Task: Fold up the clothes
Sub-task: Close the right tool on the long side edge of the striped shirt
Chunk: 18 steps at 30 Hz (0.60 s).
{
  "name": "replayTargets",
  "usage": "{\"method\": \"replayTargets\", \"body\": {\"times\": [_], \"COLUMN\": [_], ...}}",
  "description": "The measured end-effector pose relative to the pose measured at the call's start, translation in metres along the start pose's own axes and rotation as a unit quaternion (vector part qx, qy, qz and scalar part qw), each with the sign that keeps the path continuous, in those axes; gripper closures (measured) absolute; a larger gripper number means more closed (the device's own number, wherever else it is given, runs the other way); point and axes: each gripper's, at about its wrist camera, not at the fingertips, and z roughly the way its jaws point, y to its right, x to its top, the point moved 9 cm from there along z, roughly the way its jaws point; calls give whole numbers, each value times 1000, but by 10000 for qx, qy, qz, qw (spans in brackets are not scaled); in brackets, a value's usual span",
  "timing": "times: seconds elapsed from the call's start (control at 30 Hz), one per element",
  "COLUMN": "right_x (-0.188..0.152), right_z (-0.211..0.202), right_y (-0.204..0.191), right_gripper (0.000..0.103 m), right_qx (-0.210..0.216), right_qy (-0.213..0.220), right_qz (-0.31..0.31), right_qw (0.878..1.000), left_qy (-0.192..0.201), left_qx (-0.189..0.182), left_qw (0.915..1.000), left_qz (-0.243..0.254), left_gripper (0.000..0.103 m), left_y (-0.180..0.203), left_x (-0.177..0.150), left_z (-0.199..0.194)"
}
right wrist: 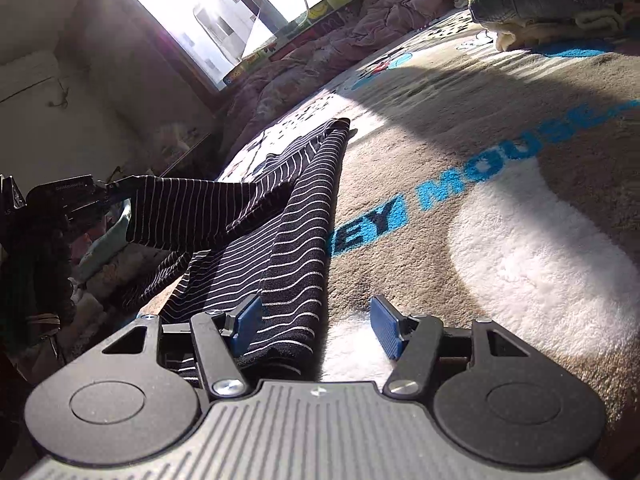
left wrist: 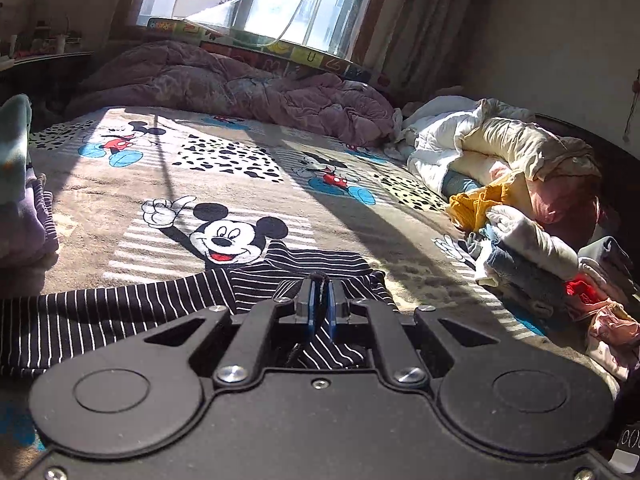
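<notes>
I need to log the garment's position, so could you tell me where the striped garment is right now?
The striped garment lies on the Mickey blanket at its near edge; the left gripper pinches part of it, and the open right gripper straddles its edge.

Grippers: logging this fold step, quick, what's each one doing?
Left gripper: shut on the striped garment.
Right gripper: open, holding nothing, garment edge between its fingers.

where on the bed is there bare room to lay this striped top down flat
Free: the middle of the Mickey Mouse blanket, between the purple duvet and the striped garment. Crowded: the unfolded clothes pile on its right edge, folded items on its left.
</notes>
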Motion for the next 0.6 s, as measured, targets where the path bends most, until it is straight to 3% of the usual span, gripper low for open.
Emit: {"method": "replayTargets", "body": {"times": [0.13,0.3,0.6], "right_x": [5,9,13], "right_z": [-4,-7,-5], "right_y": [5,13,24], "right_gripper": [42,42,42], "right_qx": [232,551,814], "right_qy": [60,124,180], "right_qz": [424,1030,1640], "right_qw": [9988,9931,9829], "left_qy": [-90,-203,-498], "left_qx": [-253,-567,-1012], "left_qw": [9976,9880,9718], "left_qz": [634,1421,2072], "left_gripper": [99,99,102], "left_y": [45,100,152], "left_x": [-19,-45,-101], "left_z": [0,-1,0]}}
